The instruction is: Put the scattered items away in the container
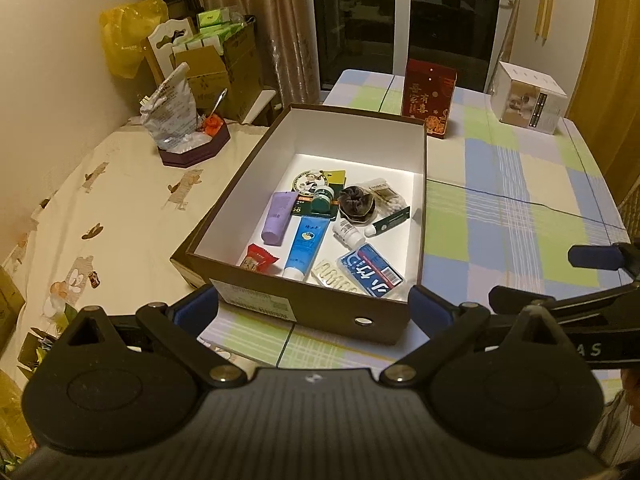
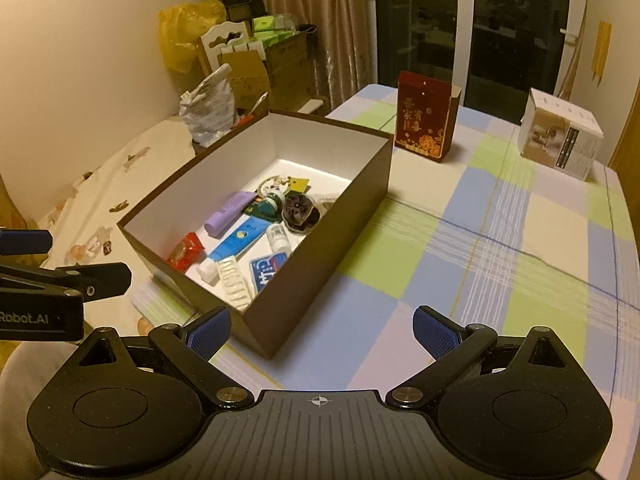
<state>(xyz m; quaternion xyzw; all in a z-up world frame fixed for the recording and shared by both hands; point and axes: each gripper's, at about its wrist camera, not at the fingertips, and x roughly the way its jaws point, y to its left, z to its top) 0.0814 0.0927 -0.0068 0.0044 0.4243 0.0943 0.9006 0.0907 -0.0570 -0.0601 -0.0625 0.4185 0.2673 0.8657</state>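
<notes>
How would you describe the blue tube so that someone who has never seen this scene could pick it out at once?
Look inside the open brown cardboard box with white inner walls on the checked tablecloth. Among the small items on its floor, the bright blue squeeze tube with a white cap lies beside the lilac tube and the red snack packet. It is the only blue tube; the other blue item is a flat packet.

Open cardboard box (image 1: 224,216): I see dark brown outside, white inside.
Checked tablecloth (image 2: 500,248): pale blue, green and cream squares.
Soft squeeze tube (image 1: 277,218): lilac.
Long squeeze tube (image 1: 303,250): bright blue, white cap.
Upright carton (image 2: 424,118): deep red with gold characters.
My gripper pads (image 2: 434,334): blue, on black arms.
</notes>
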